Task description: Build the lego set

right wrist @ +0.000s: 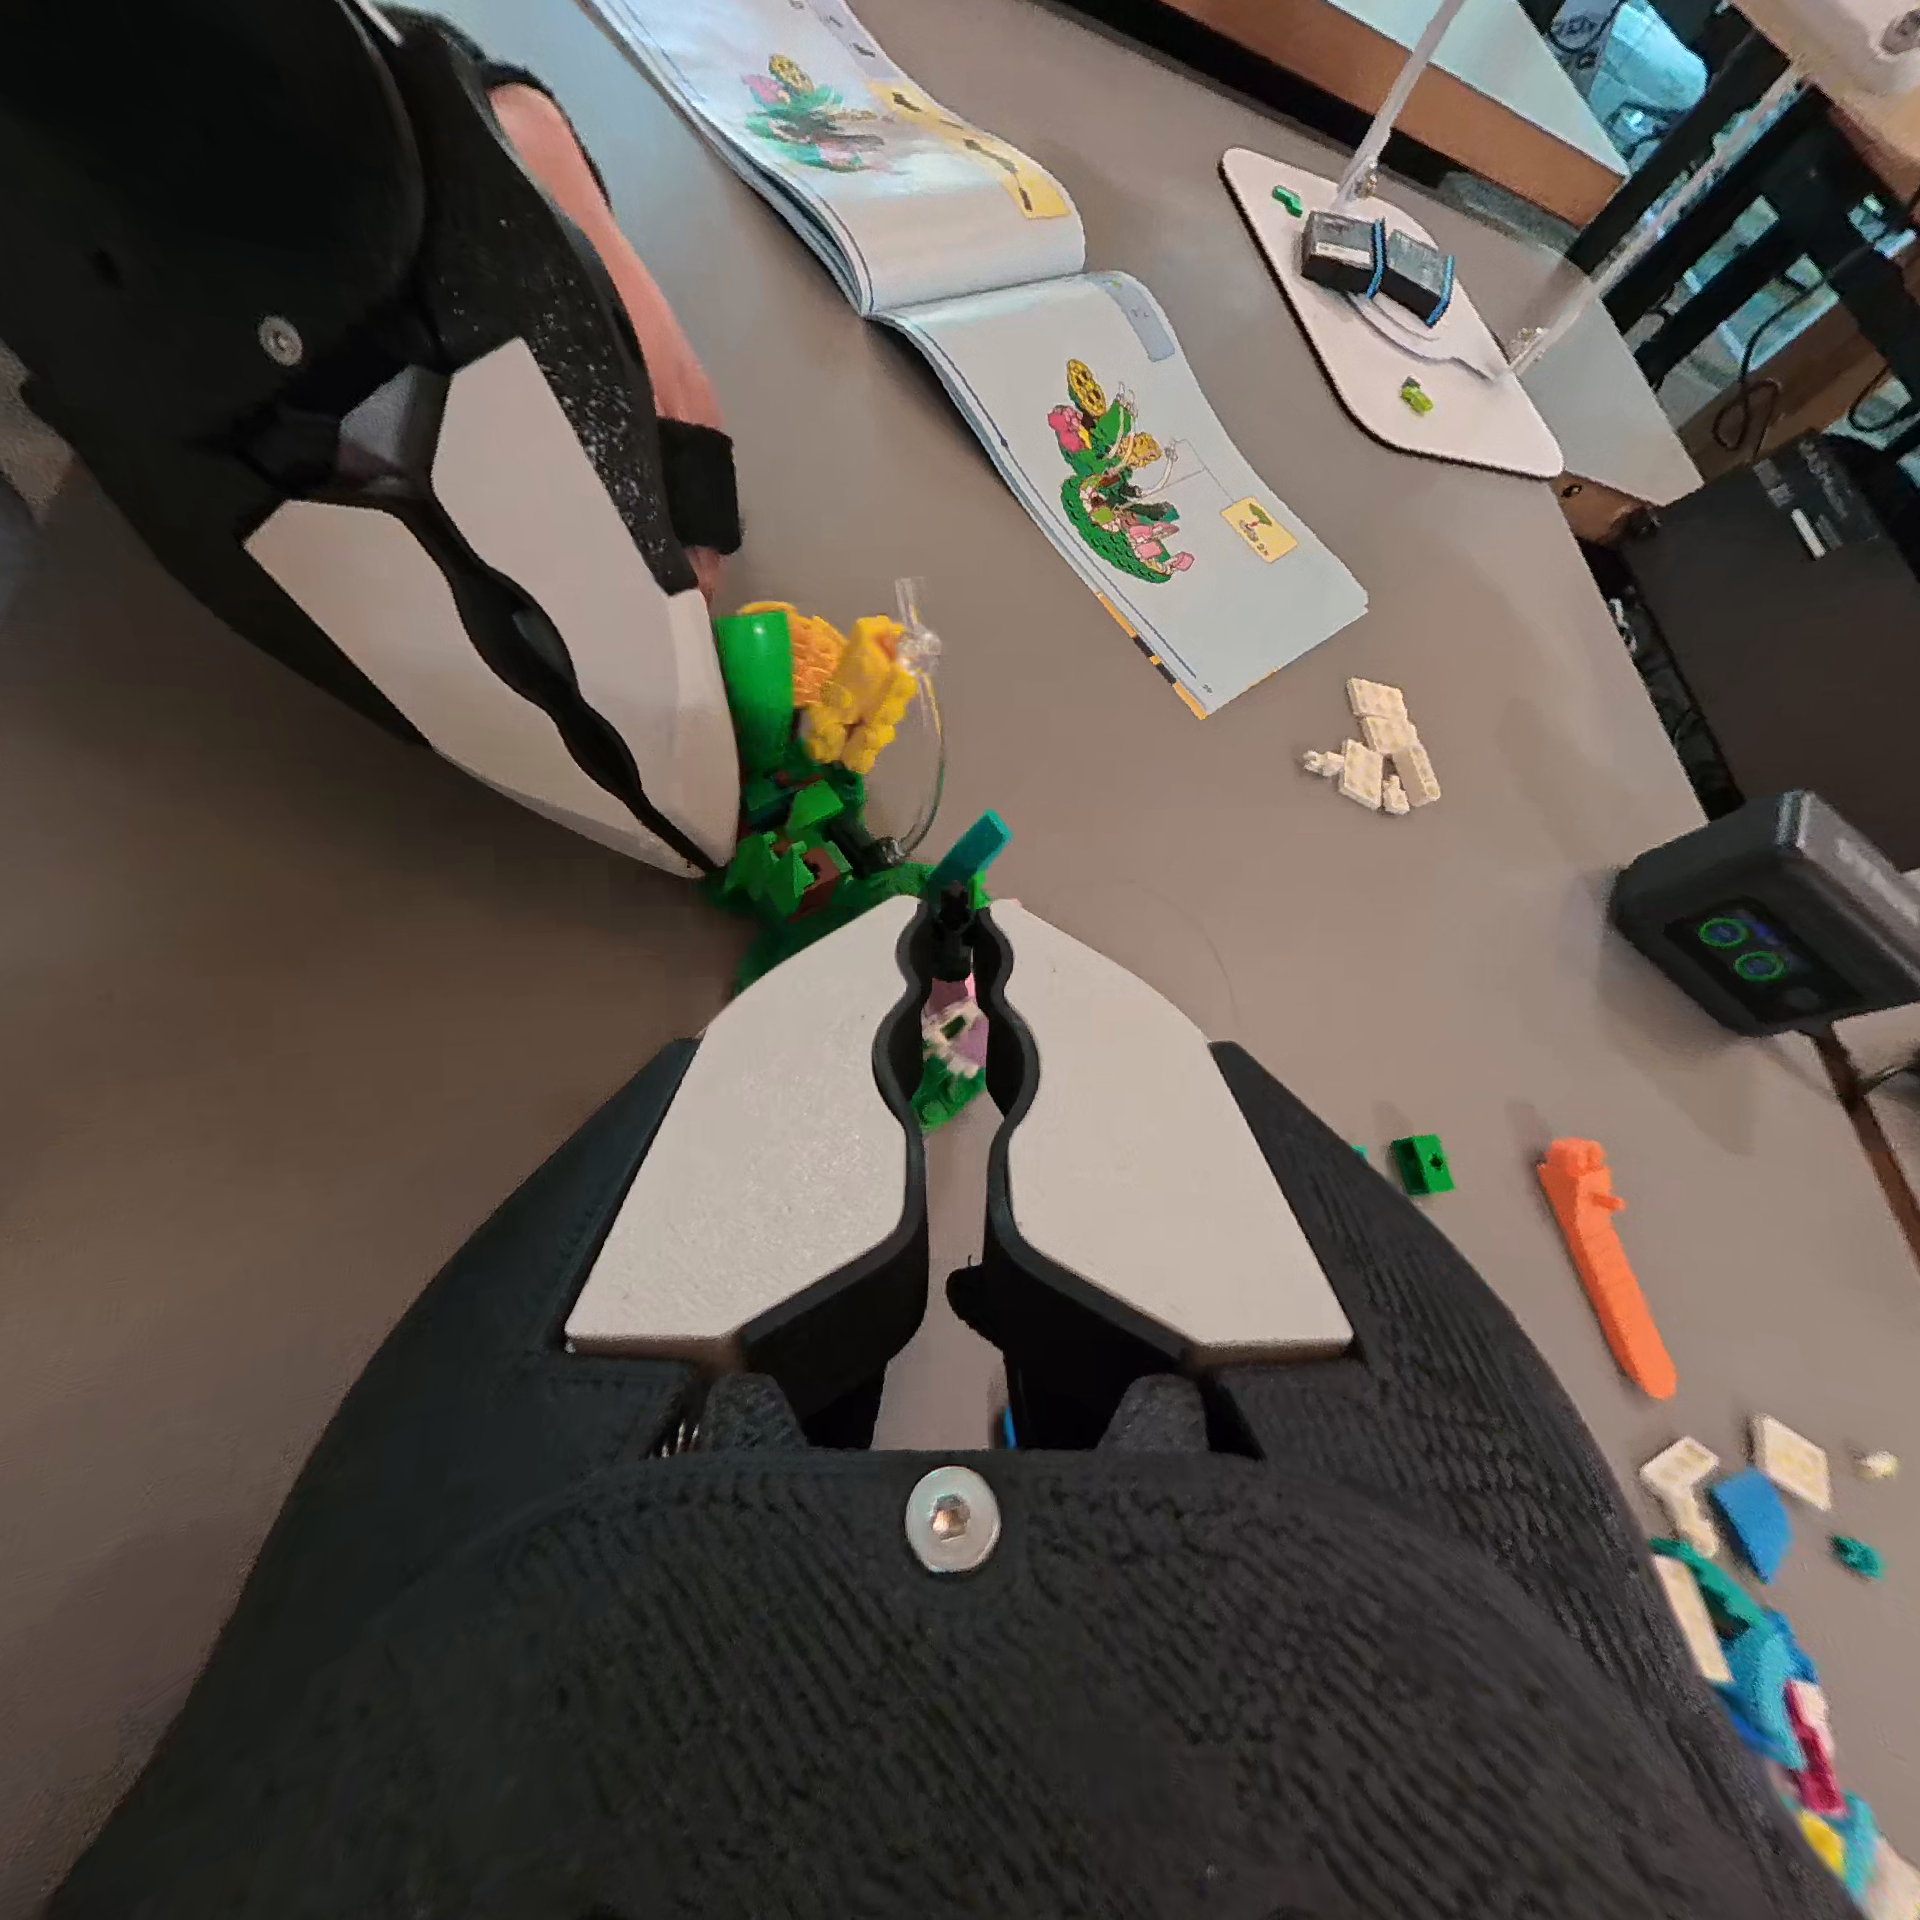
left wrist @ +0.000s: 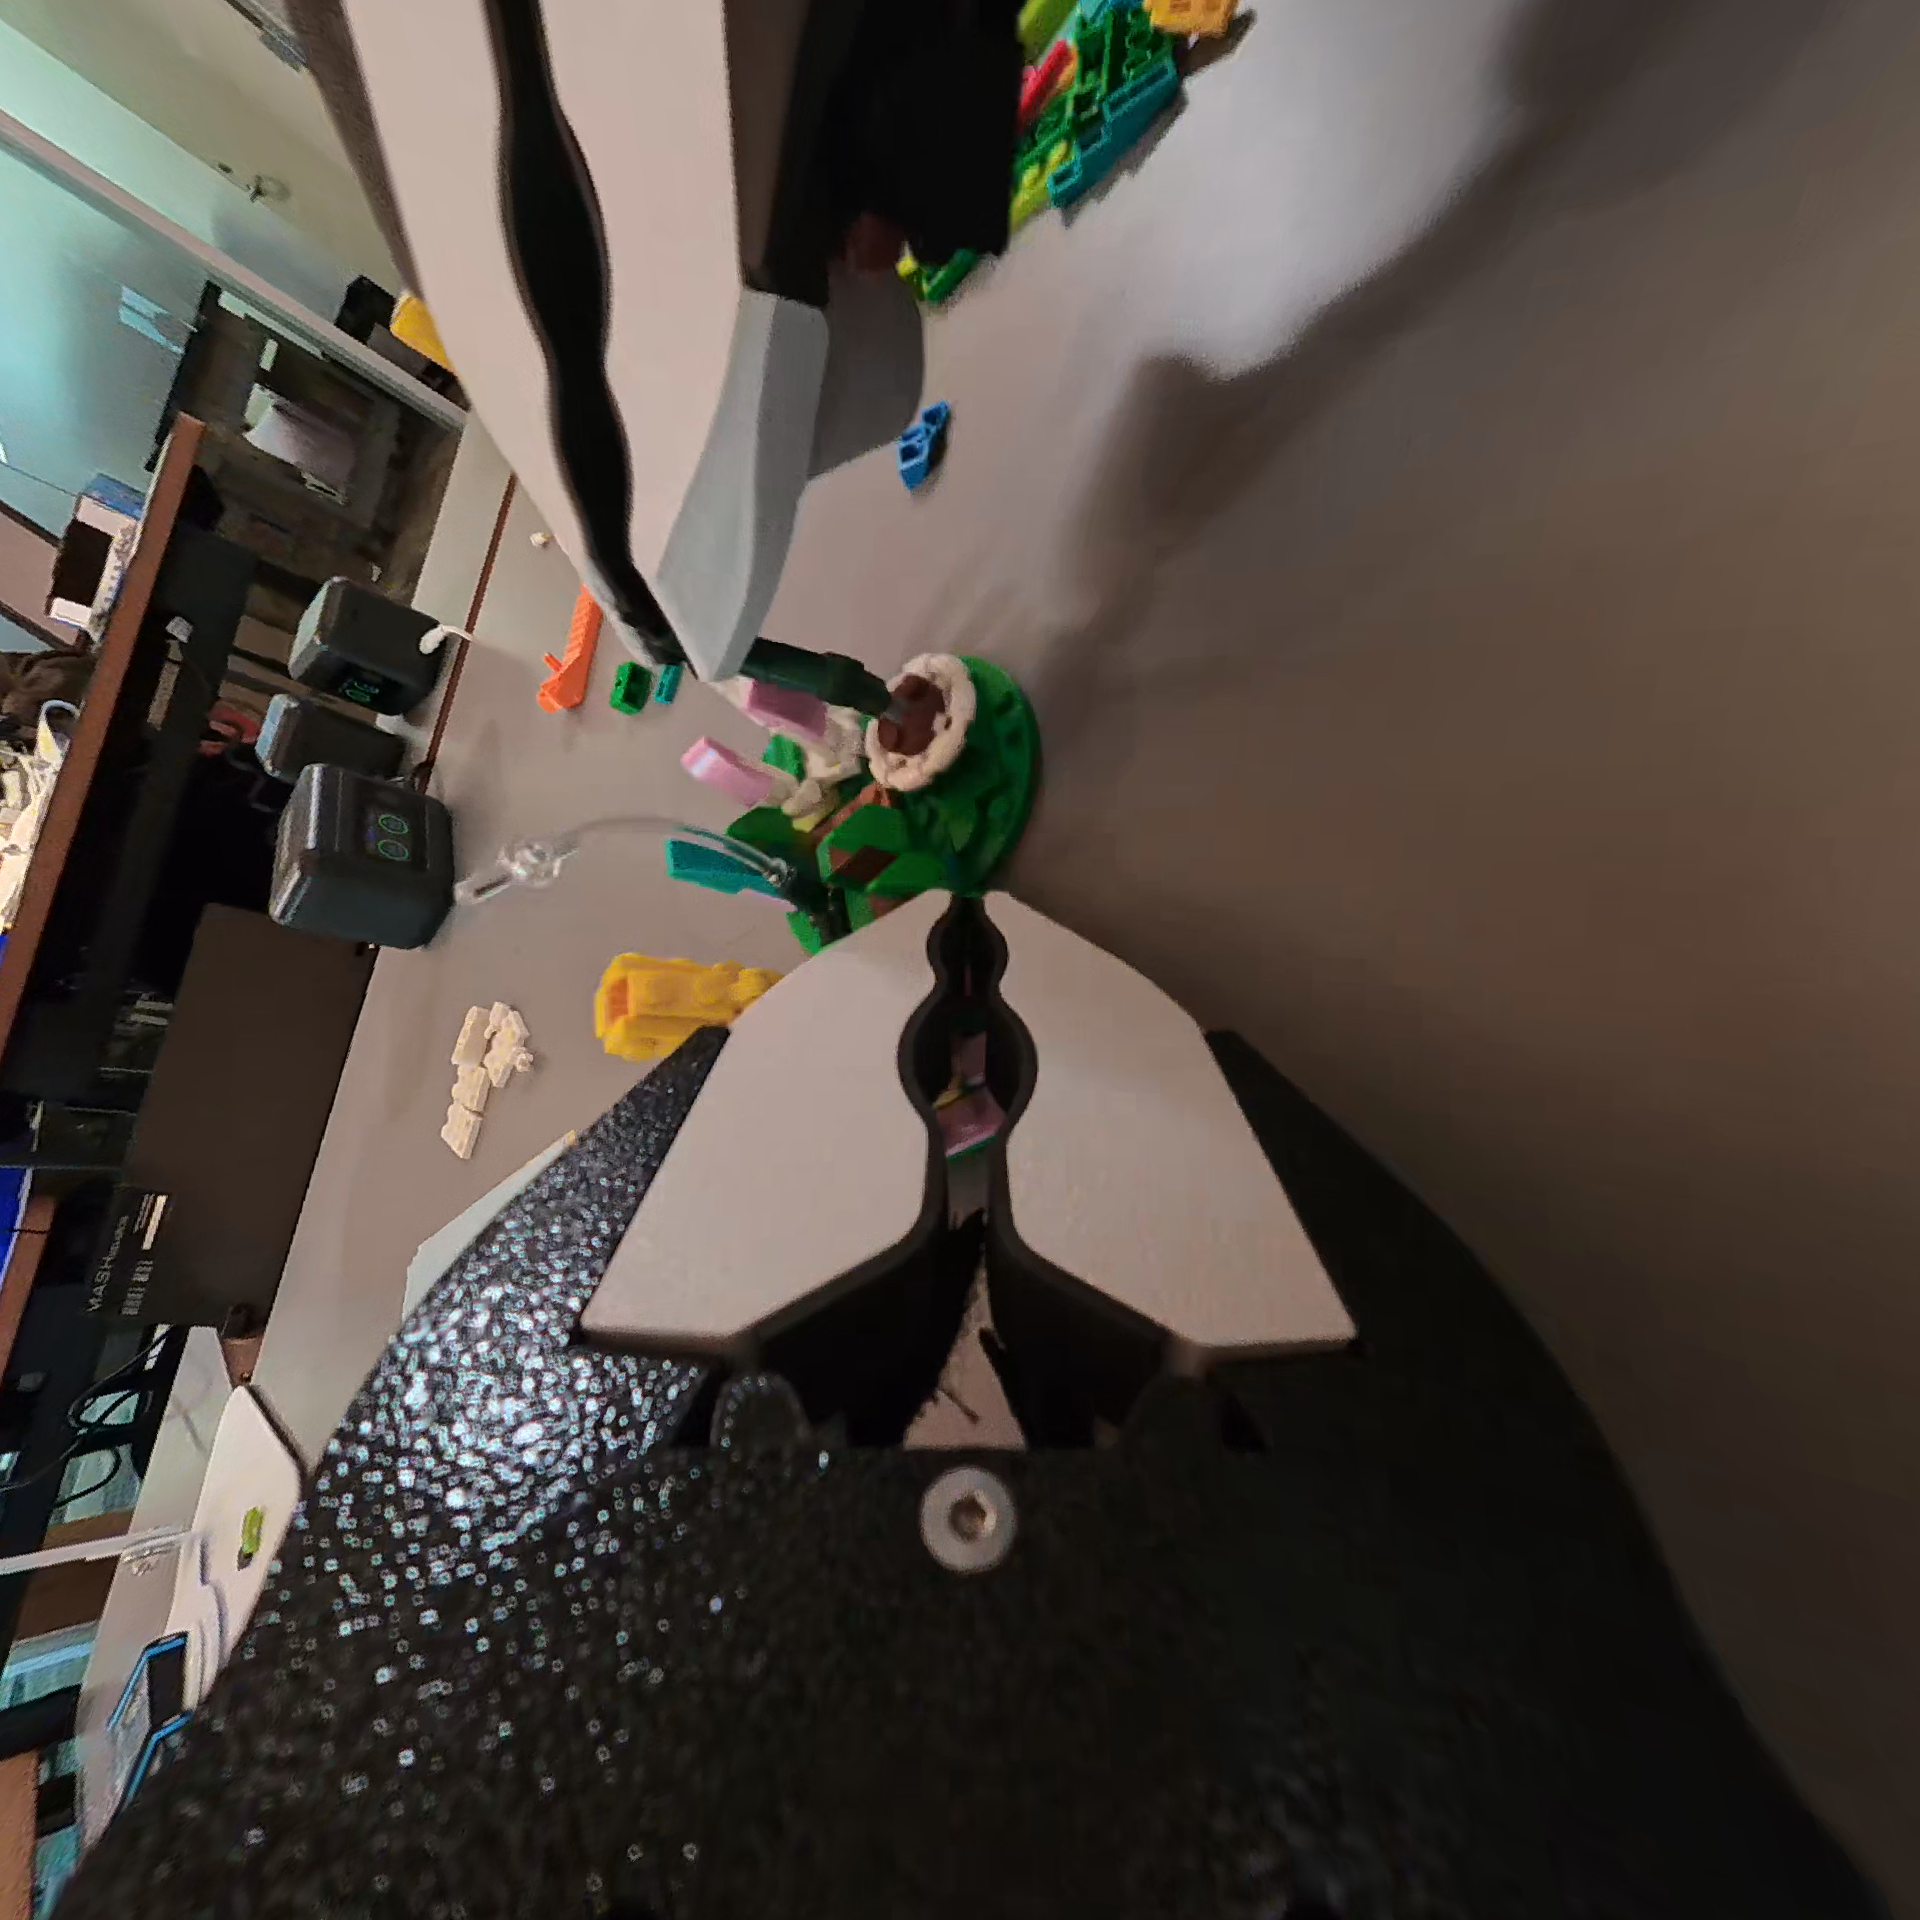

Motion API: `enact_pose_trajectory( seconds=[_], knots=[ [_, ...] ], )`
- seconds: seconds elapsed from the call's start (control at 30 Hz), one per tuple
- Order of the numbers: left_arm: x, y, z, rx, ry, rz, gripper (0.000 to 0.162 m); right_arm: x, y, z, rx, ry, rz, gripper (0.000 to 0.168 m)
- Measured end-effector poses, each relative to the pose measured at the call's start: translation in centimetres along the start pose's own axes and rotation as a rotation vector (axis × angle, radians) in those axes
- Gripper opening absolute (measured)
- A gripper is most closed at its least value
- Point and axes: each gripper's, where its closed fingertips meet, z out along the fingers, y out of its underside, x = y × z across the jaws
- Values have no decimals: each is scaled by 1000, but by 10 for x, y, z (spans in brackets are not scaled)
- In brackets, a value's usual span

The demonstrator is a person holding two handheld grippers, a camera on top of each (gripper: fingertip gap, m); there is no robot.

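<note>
The left gripper (left wrist: 966, 904) is pinching the rim of the round green plastic Lego flower model (left wrist: 935, 790) on the grey table (left wrist: 1455, 727); the right gripper (right wrist: 951, 914) is clamping a dark green stem piece (left wrist: 821, 670) against its brown-centred white flower (left wrist: 920, 717); light, rigid, probably easily popped apart; best held by the base.

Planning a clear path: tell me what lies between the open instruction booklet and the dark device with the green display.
In the right wrist view, a small pile of white bricks lies between the booklet and the dark device, touching neither.
</note>
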Motion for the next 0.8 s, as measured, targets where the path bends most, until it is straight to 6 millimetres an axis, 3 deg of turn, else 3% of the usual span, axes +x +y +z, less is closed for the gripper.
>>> enact_pose_trajectory(
  seconds=[0.2,0.43,0.6,0.7,0.8],
  knots=[
    [2,2,1,-5,28,-19,2,0,-1,3,-9,-41,-36,6],
    [-23,19,-1,-77,-88,-9,0,1,-2,4,2,-47,-1,6],
    [-14,-15,-9,101,-84,11,0,2,-2,5,10,-58,15,6],
    [-15,-14,-8,71,-112,31,6,2,-2,6,14,-64,35,6],
    [-19,-7,-17,91,-116,-94,8,0,-2,5,14,-60,50,6]
  ],
)
